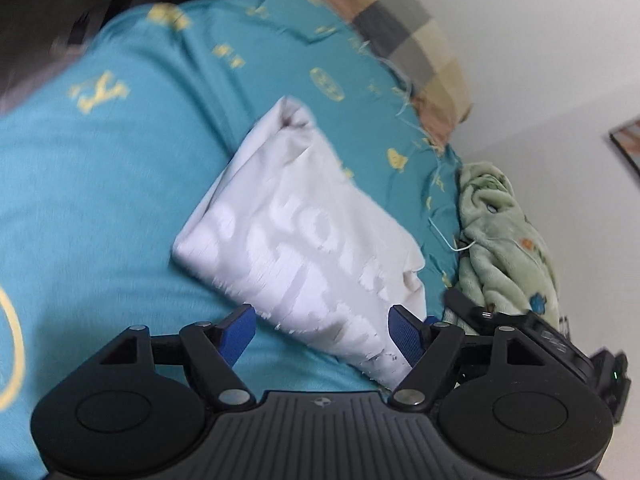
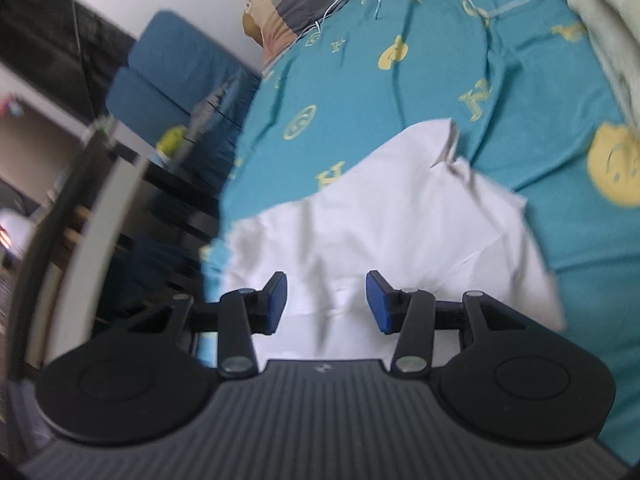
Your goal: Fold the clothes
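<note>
1. Plainly, the white garment [image 1: 296,240] lies on the bed [image 1: 120,200], already gathered into a compact folded bundle with faint pale lettering on its upper face; I judge the folding of this piece to be far along, since no sleeve or loose hem trails out from it.
2. The garment sits on the teal sheet, probably because that broad, soft surface gives room to flatten and crease cloth (the checked pillow [image 1: 412,40] lies well beyond the garment's far end, and a green fleece blanket [image 1: 508,240] is heaped just past its right-hand side).
3. The left gripper [image 1: 322,334] has its jaws spread wide, holding nothing; the garment's near corner reaches in between the blue pads [image 1: 404,336], close against one of them, but whether it touches cannot be told.
4. The right gripper [image 2: 327,300] is likewise spread and empty; in its own view the garment [image 2: 380,220] fills the space ahead of and under the fingers, with a creased flap edge on the garment's far side.
5. Both views are smeared with blur, so the fine detail of the folds is uncertain.
6. With both grippers open at the garment's near edge, I judge they are placed either to release it or to take a fresh hold for a last fold.
</note>
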{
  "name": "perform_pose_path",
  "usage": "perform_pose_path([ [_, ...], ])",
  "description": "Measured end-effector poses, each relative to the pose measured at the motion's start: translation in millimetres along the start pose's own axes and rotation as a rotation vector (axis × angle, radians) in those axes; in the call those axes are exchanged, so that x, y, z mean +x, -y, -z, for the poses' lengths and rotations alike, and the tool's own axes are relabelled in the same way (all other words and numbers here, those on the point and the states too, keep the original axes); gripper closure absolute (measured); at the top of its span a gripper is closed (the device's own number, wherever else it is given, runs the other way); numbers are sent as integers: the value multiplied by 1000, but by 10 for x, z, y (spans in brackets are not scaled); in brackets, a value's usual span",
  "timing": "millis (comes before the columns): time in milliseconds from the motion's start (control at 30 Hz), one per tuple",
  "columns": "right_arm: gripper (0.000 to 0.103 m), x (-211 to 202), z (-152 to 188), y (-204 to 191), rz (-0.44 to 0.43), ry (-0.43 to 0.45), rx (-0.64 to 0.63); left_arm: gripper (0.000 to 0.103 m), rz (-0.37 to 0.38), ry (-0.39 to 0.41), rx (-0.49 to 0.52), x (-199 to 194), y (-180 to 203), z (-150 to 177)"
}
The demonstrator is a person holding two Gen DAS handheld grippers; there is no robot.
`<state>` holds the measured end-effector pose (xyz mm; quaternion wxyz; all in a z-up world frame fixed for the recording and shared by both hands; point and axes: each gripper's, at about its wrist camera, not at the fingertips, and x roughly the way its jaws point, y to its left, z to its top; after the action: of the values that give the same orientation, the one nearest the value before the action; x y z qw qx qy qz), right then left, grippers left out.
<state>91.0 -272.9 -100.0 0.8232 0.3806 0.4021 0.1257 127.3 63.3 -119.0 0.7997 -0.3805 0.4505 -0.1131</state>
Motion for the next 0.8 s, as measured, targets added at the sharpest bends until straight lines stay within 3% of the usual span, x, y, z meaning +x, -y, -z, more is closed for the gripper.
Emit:
perform_pose_path([
  [133, 56, -37, 103, -2, -89, -35, 138, 29, 5, -19, -162, 171, -264, -11],
  [200, 56, -30, 182, 53, -117, -46, 234, 34, 19, 11, -198, 213, -318, -35],
  [300, 56, 42, 293, 162, -161, -72, 354, 51, 60, 56, -206, 196, -300, -57],
  [367, 54, 93, 366, 236, -190, -90, 432, 71, 97, 77, -205, 171, -272, -63],
  [433, 50, 133, 426, 256, -190, -102, 471, 81, 134, 97, -203, 146, -244, -69],
  [500, 43, 186, 456, 261, -217, -113, 498, 83, 171, 117, -202, 121, -216, -74],
  [567, 29, 252, 478, 266, -242, -125, 518, 85, 208, 137, -200, 97, -188, -80],
  [633, 21, 313, 492, 293, -243, -125, 533, 85, 245, 158, -199, 72, -160, -86],
  [800, 21, 350, 520, 598, -170, -47, 648, 86, 274, 169, -203, 51, -135, -87],
])
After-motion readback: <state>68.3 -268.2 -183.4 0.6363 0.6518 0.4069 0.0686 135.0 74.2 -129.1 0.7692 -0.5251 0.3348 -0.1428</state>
